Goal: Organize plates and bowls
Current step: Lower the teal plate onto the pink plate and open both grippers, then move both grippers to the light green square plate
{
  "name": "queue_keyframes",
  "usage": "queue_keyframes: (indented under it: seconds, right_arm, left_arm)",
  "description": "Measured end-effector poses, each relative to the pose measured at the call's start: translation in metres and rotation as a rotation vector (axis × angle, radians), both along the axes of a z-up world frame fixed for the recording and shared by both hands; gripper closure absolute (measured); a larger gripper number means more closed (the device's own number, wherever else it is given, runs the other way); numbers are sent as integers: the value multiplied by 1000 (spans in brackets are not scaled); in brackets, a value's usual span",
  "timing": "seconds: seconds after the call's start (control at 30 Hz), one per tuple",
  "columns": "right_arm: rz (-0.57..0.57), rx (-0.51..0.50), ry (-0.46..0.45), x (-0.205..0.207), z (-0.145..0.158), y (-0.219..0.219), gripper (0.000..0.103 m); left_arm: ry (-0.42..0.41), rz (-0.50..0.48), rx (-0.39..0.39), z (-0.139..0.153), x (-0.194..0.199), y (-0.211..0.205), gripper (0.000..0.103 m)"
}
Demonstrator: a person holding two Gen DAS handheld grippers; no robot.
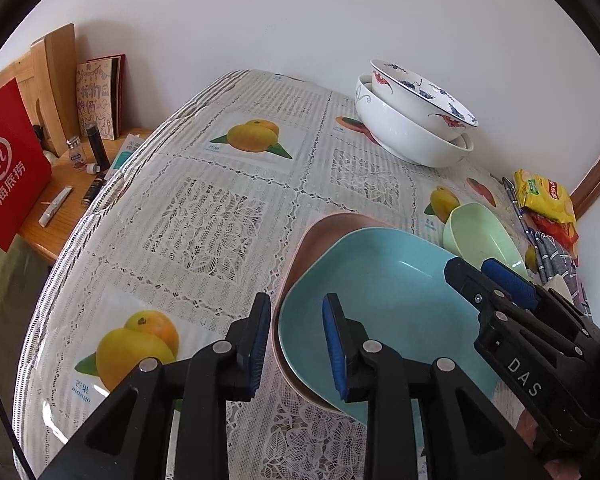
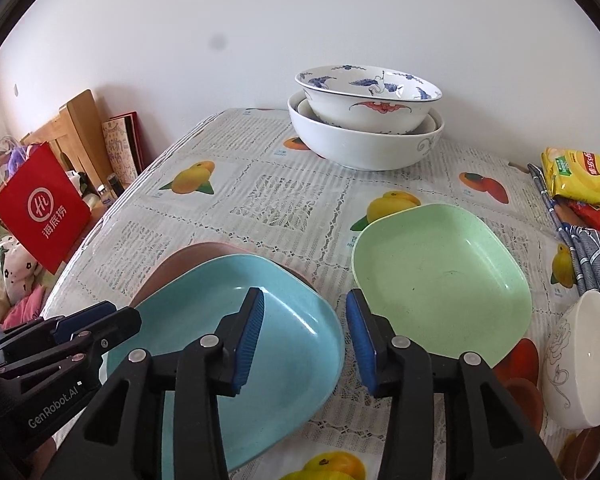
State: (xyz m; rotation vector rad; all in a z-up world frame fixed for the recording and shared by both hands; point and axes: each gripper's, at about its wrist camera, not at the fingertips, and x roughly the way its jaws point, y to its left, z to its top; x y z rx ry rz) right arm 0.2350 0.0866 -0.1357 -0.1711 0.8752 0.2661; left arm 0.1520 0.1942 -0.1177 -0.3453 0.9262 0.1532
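Resting tilted on the pink plate, blue plate long axis running toward the wall

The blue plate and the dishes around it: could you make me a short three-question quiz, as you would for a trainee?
1. True or false: the blue plate sits nested in a pink plate.
2. Which dish lies apart from the plate stack? A) green plate B) red plate C) black plate
3. Fill in: the crane-patterned bowl at the back sits inside a larger ____ bowl.

Key: 1 true; 2 A; 3 white.
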Motion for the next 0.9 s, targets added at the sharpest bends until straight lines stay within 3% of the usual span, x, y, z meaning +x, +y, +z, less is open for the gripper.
queue_keyframes:
  seconds: [0.1, 0.2, 0.5, 0.57, 0.73, 0.9]
  right_arm:
    - [-9, -12, 6, -6, 2, -2, 55]
    - [-17, 0, 6, -15, 5, -10, 55]
    - [-57, 68, 44, -39, 8, -39, 55]
    - [-49, 85, 51, -41, 7, -39, 59]
    - [-16, 82, 49, -40, 4, -28, 82]
    - [-18, 49, 36, -31, -4, -19, 83]
  left_arm:
    - [-14, -13, -2, 4, -4, -3, 53]
    - [-41, -13, 21, 11, -11, -5, 52]
    - [-38, -8, -11, 13, -17, -9, 52]
    - [-34, -8, -19, 12, -17, -11, 52]
    - [-30, -19, -15, 12, -18, -17, 52]
    - [-31, -24, -7, 11, -18, -18, 50]
